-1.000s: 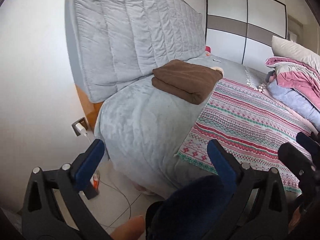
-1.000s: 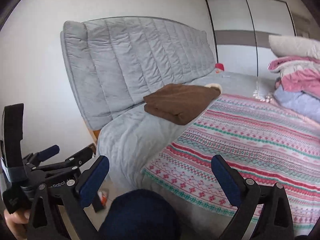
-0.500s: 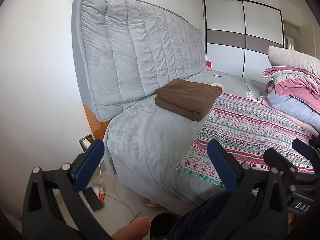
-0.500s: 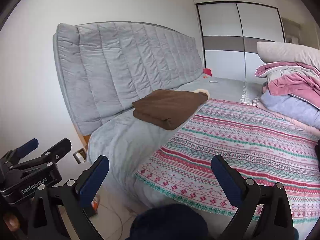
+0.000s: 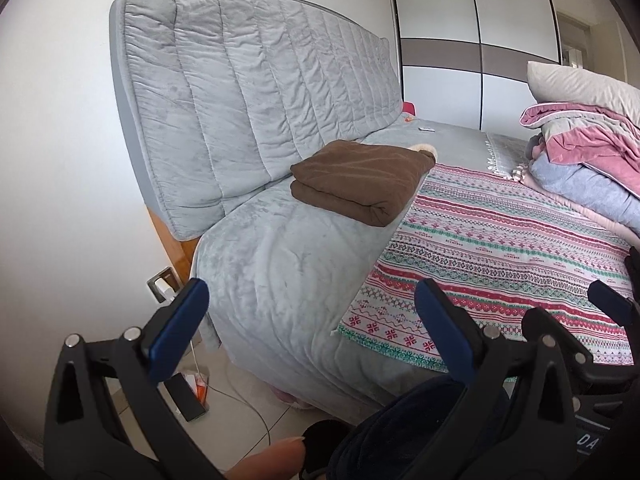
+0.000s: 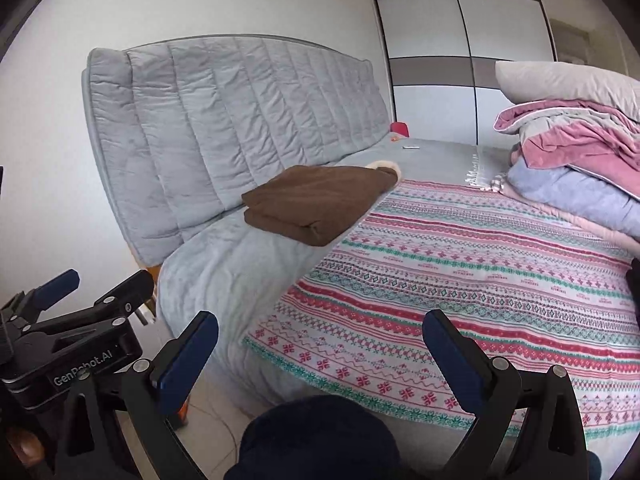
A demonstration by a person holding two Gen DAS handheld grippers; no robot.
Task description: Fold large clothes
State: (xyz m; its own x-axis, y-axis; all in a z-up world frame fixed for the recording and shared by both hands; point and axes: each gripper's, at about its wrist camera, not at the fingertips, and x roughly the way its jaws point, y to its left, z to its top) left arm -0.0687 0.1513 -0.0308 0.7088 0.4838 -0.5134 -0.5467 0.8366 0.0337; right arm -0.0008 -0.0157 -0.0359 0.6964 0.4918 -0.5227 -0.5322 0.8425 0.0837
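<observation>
A brown garment [image 5: 360, 178] lies folded on the grey bed cover near the headboard; it also shows in the right wrist view [image 6: 316, 202]. A patterned red, green and white blanket [image 5: 500, 248] covers the bed [image 6: 460, 276]. My left gripper [image 5: 308, 320] is open and empty, held off the bed's foot corner. My right gripper [image 6: 320, 352] is open and empty, beside the left one. A dark navy fabric mass [image 5: 404, 428] sits low under both grippers [image 6: 316, 440]; what it is cannot be told.
A padded grey headboard [image 5: 256, 92] stands at the left. A pile of pink and grey bedding with a pillow [image 5: 584, 152] sits at the right. A white wardrobe [image 5: 472, 48] is behind. A wall socket with cable [image 5: 164, 284] and small items lie on the floor.
Both grippers have pulled back and turned slightly, so the bed and folded brown garment look farther away and more of the headboard shows. Both stay open.
</observation>
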